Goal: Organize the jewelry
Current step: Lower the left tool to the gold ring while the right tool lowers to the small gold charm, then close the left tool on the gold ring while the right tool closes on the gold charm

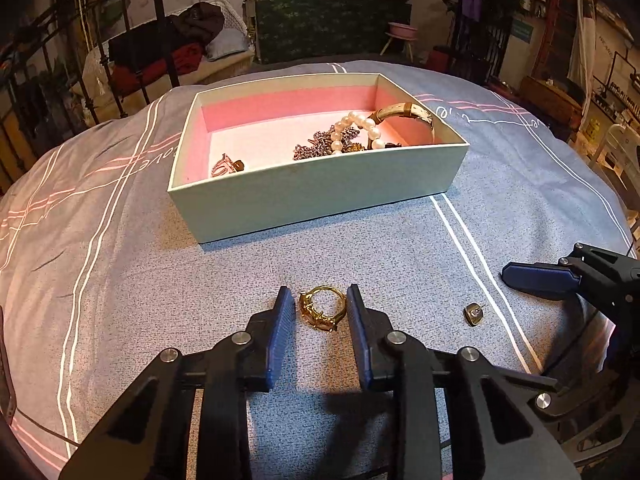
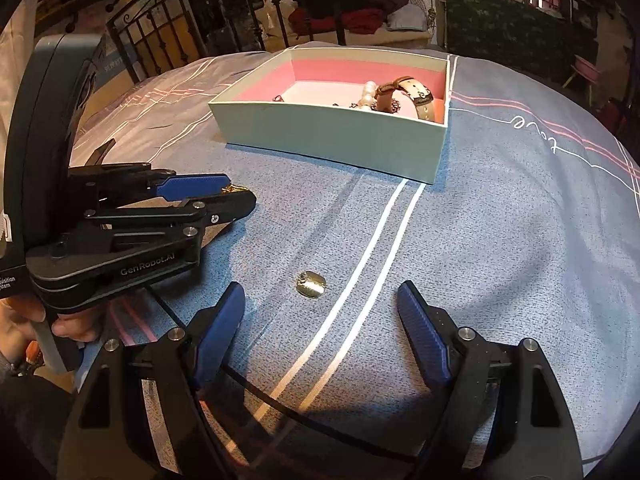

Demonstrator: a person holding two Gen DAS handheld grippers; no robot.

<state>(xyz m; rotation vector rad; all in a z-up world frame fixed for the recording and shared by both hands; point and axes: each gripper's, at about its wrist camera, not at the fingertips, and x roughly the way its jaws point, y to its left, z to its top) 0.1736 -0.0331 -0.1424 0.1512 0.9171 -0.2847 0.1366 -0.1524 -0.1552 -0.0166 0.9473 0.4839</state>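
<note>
Left gripper [image 1: 316, 308] jaws: parted, straddling the gold ring [image 1: 322, 307], one blue pad on each side. Small gaps visible both sides; not yet clamped. Ring rests on the bed cover [image 1: 400, 248], stone setting toward the camera.

Right gripper [image 2: 320, 312] jaws: spread wide, nothing held. Gold earring [image 2: 311, 285] lies on the cover just ahead of them, between the pads' lines, touching neither.

Further out: pale box [image 1: 320, 196] with pink lining sits on the bed beyond both pieces. Already inside: pearl bracelet [image 1: 362, 128], strap watch [image 1: 404, 112] leaning in the right corner, dark beaded tangle [image 1: 320, 146] under the pearls, small ring-like item [image 1: 226, 165] at the front left; exact type unclear.

Progress estimate: mostly done. Four pieces boxed; two remain outside, ring and earring. Ring pick appears to be the step in hand, earring after.
</note>
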